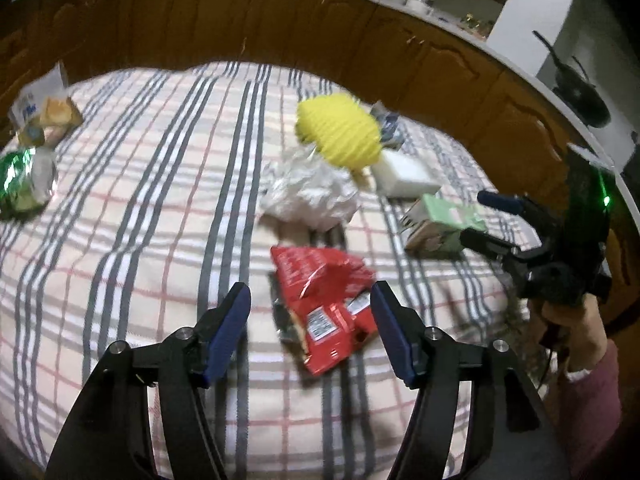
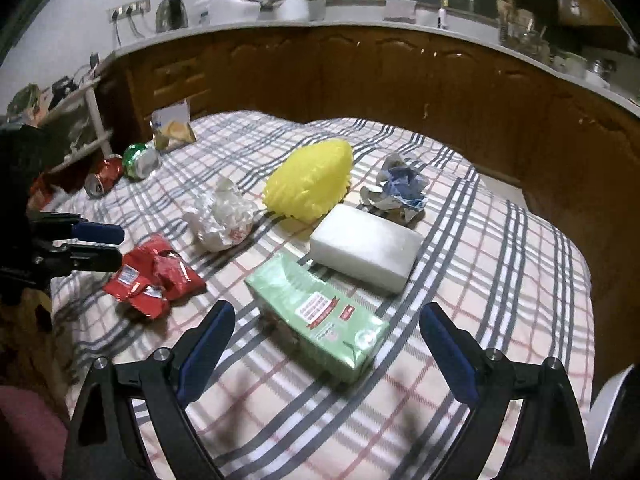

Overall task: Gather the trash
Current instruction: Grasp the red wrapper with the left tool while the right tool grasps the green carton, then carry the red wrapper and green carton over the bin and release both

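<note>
The left hand-held gripper (image 1: 310, 320) is open, straddling the red wrapper (image 1: 324, 308) on the checked cloth (image 1: 140, 200). The right hand-held gripper (image 2: 326, 340), also open and empty, faces the green box (image 2: 320, 316), whose long axis runs diagonally.

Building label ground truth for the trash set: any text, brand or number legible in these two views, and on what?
No text is legible in either view.
Red wrapper: white label patches, blurred.
Green carton: red-and-white label, print too small.
White-and-blue packet: blue lettering, blurred.
Crumpled white wrapper: small red mark, unreadable.
</note>
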A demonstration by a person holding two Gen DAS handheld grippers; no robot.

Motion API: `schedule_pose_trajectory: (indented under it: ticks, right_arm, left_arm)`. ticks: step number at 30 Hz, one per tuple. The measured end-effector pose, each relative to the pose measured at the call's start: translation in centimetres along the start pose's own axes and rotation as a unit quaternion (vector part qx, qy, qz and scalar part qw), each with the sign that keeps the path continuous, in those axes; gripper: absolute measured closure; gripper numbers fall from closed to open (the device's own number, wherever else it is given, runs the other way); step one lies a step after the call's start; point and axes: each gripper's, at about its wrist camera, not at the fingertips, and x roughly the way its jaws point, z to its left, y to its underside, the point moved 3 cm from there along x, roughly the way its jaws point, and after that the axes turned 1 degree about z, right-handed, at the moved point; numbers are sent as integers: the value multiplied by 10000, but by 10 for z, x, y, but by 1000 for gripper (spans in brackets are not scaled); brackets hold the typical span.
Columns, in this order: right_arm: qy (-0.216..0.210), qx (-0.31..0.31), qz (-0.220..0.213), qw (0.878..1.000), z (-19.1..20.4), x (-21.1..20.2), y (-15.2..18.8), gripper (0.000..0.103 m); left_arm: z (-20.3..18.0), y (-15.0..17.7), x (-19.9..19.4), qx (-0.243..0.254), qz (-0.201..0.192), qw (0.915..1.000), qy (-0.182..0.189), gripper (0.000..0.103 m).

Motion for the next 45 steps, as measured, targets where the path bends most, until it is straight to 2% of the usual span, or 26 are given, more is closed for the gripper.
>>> schedule_pose_trajectory:
  ticks: [3,5,6,7,8,9,10,11,12,18,22,28,37,42,45]
  right_arm:
    - [-152,95,122,9998,-1,9,2,11]
    - [-175,166,135,9996,-1,10,4,16]
    - [-202,237,141,9994,-2,10,6,28]
    - [-229,359,148,9990,-3,10,7,40]
    - [-232,446,128,9987,-6,9,8,42]
    - [-226,583,77,9980,-8,6,10,48]
    - [-236,711,50,9972,-11,4,12,59]
    - [-245,860,26,9960,-13,1,14,62]
    - [-233,957,-1,9951,-15,-2,15,62]
    - [-100,1473,-282,9886,-21,-29,30,64]
    - [9,1808,-538,9820,-27,-52,41,65]
    - [288,2396,-928,9660,-44,-90,69,65]
    - [788,3040,-1262,9410,-77,-136,108,67]
    - [896,3108,-1197,9387,-81,-142,122,69]
    - [919,3039,-1080,9421,-75,-139,128,69]
  left_arm:
    - [2,5,13,-17,219,9997,-43,40]
    - [3,6,18,-31,248,9997,-50,41]
    - [2,6,21,-47,262,9996,-33,42]
    - [2,5,23,-69,249,9997,19,50]
    - [0,4,24,-66,238,9997,67,56]
    - [-2,4,25,-33,230,9997,95,65]
    - [-5,3,25,11,213,9997,94,70]
    - [-8,1,24,101,169,9998,99,75]
    - [-14,0,23,219,141,9996,116,89]
    - [-48,-2,16,677,-30,9970,377,100]
    - [-70,-4,12,889,-109,9945,547,101]
    - [-99,-9,12,1093,-134,9904,840,102]
    - [-155,-13,15,1569,-181,9797,1233,102]
    - [-178,-11,22,1721,-134,9757,1349,102]
    - [-183,-11,28,1745,-85,9752,1360,102]
